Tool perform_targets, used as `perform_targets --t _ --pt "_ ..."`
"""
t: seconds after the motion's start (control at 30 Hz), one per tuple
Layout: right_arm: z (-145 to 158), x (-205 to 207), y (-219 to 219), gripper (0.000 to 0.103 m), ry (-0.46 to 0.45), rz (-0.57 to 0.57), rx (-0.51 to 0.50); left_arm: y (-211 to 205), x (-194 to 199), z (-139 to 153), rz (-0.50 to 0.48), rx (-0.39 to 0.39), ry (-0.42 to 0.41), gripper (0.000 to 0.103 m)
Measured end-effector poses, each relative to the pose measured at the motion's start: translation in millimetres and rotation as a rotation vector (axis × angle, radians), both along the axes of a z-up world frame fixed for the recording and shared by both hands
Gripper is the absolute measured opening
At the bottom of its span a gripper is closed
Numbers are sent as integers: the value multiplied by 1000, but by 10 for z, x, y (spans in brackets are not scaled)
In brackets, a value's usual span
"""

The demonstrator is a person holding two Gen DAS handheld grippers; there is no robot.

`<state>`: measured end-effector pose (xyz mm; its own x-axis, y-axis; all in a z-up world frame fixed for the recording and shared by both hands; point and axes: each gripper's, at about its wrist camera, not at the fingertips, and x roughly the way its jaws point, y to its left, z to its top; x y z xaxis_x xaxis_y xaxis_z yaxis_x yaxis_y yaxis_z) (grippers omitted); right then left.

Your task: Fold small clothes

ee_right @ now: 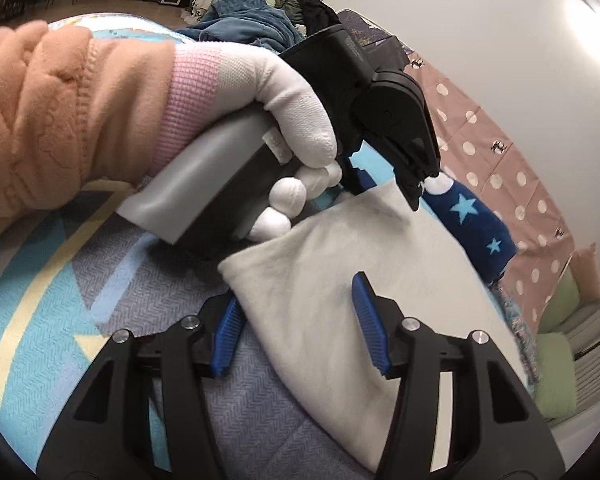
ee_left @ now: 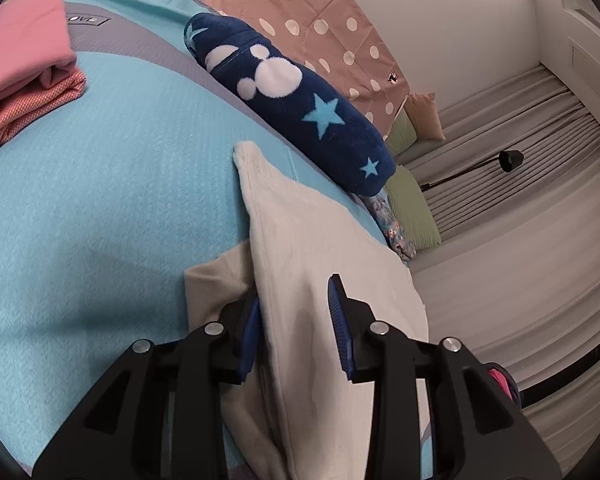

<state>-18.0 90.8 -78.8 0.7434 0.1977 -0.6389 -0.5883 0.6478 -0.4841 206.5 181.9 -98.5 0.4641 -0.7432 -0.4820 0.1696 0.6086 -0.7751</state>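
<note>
Folding: the cloth (ee_left: 312,240), white and fleecy, lies on the bed (ee_left: 100,200) near its side edge, one corner pointing away from me towards the roll.
Left gripper (ee_left: 296,320): my jaws stand partly open with the cloth filling the gap. One pad is against its edge and the other sits on top of it. I cannot tell whether the pads truly press it.
Right gripper (ee_right: 296,320): my jaws stand well apart over the near corner of the cloth. One pad is just beside its edge, the other above the fabric, and nothing is clamped.
Hand (ee_right: 292,112): in a white glove with an orange sleeve (ee_right: 60,112), it holds the left gripper at the far corner of the cloth. From the right wrist it hides much of the bed behind it.
Roll (ee_left: 300,100): navy plush with stars, lying along the side edge of the bed just beyond the cloth, close to its far corner.
Beige piece (ee_left: 216,280): it shows from under the cloth's edge, touching it, beside my left pad.
Pink clothes (ee_left: 20,52): folded on the bed, well apart from the cloth, towards the far corner.
Quilt (ee_left: 320,12): brown with pale dots, behind the roll.
Cushions (ee_left: 414,216): green, off the bed's side edge, past the roll's end.
Lamp (ee_left: 510,160): black, against the grey curtain beyond the cushions.
Pile (ee_right: 260,20): dark, loose clothes at the bed's far end, behind the hand.
</note>
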Motion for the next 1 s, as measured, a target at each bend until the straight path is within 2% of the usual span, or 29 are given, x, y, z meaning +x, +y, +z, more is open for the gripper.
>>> perform_targets --t 0.17,0.27,0.47,0.63,0.8,0.9,0.93,0.97,1.0 --pt "51 183 -166 52 109 -52 105 -17 -25 -7 -4 15 -22 28" --pt "61 202 -194 52 142 -62 137 12 -32 -47 6 0 -21 26" --pt "64 254 -218 52 153 -64 149 -25 -45 -30 -3 33 -34 26" --pt "74 255 -207 52 158 -71 157 -14 -39 -42 -2 20 -33 26" --pt "103 136 -147 52 128 -58 143 -10 -30 -49 -7 12 -28 26" --pt "60 69 -33 53 81 -50 79 -41 10 -39 -13 24 -17 25" --pt "57 91 -23 52 82 -57 80 -59 21 -28 -12 40 -16 12" --pt "75 141 -34 38 100 -72 100 -83 34 -27 -13 53 -9 1" --pt "97 195 -68 24 115 -88 122 -112 44 -16 -17 56 -1 1"
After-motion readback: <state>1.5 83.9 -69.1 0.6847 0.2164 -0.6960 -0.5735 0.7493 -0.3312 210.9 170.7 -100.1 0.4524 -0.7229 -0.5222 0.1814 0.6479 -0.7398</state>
